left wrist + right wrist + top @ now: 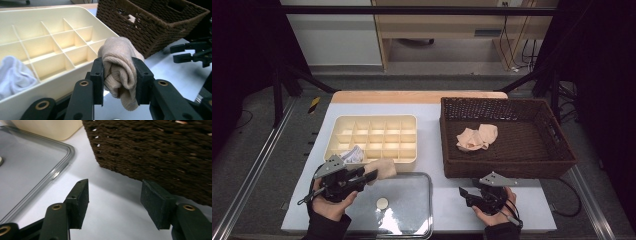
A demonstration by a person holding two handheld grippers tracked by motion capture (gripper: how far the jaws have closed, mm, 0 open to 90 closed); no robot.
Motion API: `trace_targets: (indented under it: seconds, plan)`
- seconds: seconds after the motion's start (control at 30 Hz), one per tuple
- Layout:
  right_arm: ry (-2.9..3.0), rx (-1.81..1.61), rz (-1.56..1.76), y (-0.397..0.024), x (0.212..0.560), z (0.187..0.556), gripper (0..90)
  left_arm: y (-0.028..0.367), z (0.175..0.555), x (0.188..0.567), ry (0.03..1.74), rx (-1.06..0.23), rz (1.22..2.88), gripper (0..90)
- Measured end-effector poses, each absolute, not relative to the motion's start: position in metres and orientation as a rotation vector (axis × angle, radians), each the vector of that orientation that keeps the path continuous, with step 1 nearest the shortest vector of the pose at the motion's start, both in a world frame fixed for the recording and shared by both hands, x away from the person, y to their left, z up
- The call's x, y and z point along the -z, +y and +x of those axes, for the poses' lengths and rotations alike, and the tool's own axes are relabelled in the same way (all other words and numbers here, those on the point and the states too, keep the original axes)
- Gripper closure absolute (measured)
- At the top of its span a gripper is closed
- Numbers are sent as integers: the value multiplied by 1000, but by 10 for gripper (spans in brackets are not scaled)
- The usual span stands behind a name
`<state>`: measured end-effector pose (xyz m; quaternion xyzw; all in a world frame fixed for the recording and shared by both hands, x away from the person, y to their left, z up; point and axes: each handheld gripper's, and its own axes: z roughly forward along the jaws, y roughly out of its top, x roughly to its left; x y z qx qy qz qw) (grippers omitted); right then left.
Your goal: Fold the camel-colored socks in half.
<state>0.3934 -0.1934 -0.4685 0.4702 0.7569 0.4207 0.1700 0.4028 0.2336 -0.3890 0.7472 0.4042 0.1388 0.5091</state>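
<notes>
From the high view I see my left gripper (368, 175) at the near left of the table (434, 165), pinching a rolled beige sock (382, 169) just in front of the cream divided organizer (372, 138). The sock hangs over the far edge of the metal tray (412, 210), which carries a small round disc (382, 203). A white cloth (353, 153) sits in a near-left compartment of the organizer. On the right stands the brown wicker basket (507, 172), with more beige socks (477, 137) lying on its bottom. My right gripper (468, 194) rests low just in front of the basket's near wall, its jaws spread and pointing left, with nothing between them.

In the left gripper view, both black pads press against the sides of the beige sock (120, 70), which bulges above them and droops below. Beyond it I see the organizer (50, 45) with the white cloth (13, 75) in a near compartment, and the wicker basket (150, 27) further right. The other gripper (180, 53) shows at the right edge, jaws apart.

In the right gripper view, my jaws stand wide with only bare table (112, 202) between them. The basket wall (155, 152) rises just ahead, and the tray's rounded corner (66, 152) lies to the left.
</notes>
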Motion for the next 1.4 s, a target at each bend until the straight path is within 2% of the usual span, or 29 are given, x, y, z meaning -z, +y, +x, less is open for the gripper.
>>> trace_targets:
  seconds: [0.43,0.63,0.77,1.4]
  plan:
    - [2113,-1189,1370,-202,469,392,367,244,421,373,1013,-398,1791,652]
    - [2112,-1188,1369,-202,469,392,367,247,440,365,1049,-475,1839,652]
    - [2117,-1184,1369,-201,469,392,368,252,449,364,1080,-474,1853,652]
    - [2125,-1178,1368,-201,471,393,368,253,491,400,1189,-441,2037,659]
